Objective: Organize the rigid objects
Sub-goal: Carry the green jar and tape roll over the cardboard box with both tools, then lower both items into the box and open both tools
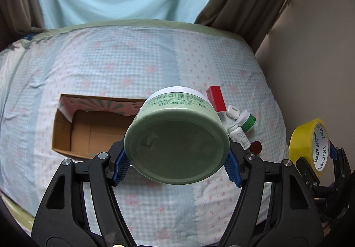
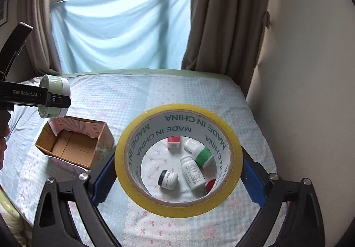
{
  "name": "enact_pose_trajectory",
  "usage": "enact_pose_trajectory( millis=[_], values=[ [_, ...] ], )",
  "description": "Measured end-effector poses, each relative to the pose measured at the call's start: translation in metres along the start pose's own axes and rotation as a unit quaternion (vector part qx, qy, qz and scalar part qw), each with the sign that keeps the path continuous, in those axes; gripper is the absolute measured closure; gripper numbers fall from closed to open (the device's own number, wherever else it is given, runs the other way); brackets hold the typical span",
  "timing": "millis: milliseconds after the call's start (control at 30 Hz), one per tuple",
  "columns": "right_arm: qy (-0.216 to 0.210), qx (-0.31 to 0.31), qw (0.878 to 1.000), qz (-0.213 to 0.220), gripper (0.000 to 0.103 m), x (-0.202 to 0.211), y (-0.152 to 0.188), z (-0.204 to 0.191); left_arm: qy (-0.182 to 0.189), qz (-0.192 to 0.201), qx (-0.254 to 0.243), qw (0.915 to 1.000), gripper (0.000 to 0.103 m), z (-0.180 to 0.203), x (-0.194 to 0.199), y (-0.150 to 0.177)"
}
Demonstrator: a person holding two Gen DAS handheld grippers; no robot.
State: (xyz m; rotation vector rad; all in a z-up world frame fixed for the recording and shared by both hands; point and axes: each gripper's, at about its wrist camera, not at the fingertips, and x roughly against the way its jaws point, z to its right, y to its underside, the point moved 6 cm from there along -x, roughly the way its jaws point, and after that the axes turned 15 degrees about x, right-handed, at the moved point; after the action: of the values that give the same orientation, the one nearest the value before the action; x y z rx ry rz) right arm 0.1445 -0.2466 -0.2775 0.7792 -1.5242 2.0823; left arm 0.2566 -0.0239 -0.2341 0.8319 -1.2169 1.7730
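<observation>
My left gripper (image 1: 177, 167) is shut on a pale green round jar (image 1: 177, 142) and holds it above the bed, just right of an open cardboard box (image 1: 88, 129). The jar (image 2: 54, 96) and left gripper also show at the left of the right wrist view, above the box (image 2: 75, 144). My right gripper (image 2: 178, 177) is shut on a yellow tape roll (image 2: 177, 204), held above the bed; the roll (image 1: 308, 142) shows at the right of the left wrist view. The box is empty inside.
On the checked bedspread (image 1: 133, 64) lie a red box (image 1: 216, 98), a white-and-green bottle (image 2: 203, 154), a white dropper bottle (image 2: 193, 174), a small black-and-white jar (image 2: 168, 179), a red cap (image 1: 256, 147) and a white case (image 1: 231, 111). A wall (image 2: 310, 69) stands right, curtains behind.
</observation>
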Motion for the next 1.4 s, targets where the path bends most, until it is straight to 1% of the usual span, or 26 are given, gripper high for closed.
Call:
enact_pose_trajectory(
  millis=[67, 133, 200, 333, 500, 633, 767, 867, 967, 1133, 1233, 1400],
  values=[
    [-0.02, 0.006, 1.0, 0.002, 0.007, 0.0, -0.019, -0.015, -0.004, 0.004, 0.015, 0.9999, 0.036, -0.025, 0.012, -0.009],
    [-0.043, -0.001, 0.999, 0.002, 0.007, -0.002, -0.037, -0.032, -0.011, 0.01, 0.02, 0.9997, 0.036, -0.051, 0.022, -0.019],
    [-0.06, -0.003, 0.998, 0.0, 0.007, -0.007, -0.055, -0.055, -0.017, 0.014, 0.019, 0.9996, 0.036, -0.077, 0.027, -0.029],
    [-0.082, 0.007, 0.996, -0.017, 0.007, -0.026, -0.08, -0.108, -0.028, 0.005, 0.013, 0.9995, 0.036, -0.131, 0.027, -0.047],
    [-0.105, -0.003, 0.993, -0.051, 0.007, -0.068, -0.096, -0.175, -0.041, -0.021, -0.006, 0.9989, 0.036, -0.193, 0.0, -0.069],
    [-0.123, -0.026, 0.989, -0.079, 0.007, -0.111, -0.098, -0.215, -0.049, -0.047, -0.025, 0.9974, 0.036, -0.23, -0.034, -0.082],
    [-0.132, -0.026, 0.985, -0.105, 0.007, -0.152, -0.091, -0.247, -0.058, -0.065, -0.054, 0.9947, 0.036, -0.247, -0.075, -0.086],
    [-0.144, -0.007, 0.982, -0.123, 0.007, -0.184, -0.084, -0.266, -0.058, -0.083, -0.061, 0.993, 0.036, -0.255, -0.11, -0.084],
    [-0.152, 0.022, 0.978, -0.142, 0.007, -0.216, -0.072, -0.283, -0.062, -0.1, -0.069, 0.9906, 0.036, -0.259, -0.146, -0.076],
    [-0.169, 0.056, 0.97, -0.166, 0.007, -0.26, -0.05, -0.304, -0.068, -0.136, -0.068, 0.986, 0.036, -0.269, -0.2, -0.06],
    [-0.178, 0.064, 0.967, -0.173, 0.007, -0.273, -0.042, -0.306, -0.069, -0.143, -0.071, 0.9848, 0.036, -0.271, -0.215, -0.055],
    [-0.189, 0.076, 0.964, -0.171, 0.006, -0.283, -0.043, -0.307, -0.072, -0.141, -0.079, 0.9843, 0.035, -0.268, -0.218, -0.06]
  ],
)
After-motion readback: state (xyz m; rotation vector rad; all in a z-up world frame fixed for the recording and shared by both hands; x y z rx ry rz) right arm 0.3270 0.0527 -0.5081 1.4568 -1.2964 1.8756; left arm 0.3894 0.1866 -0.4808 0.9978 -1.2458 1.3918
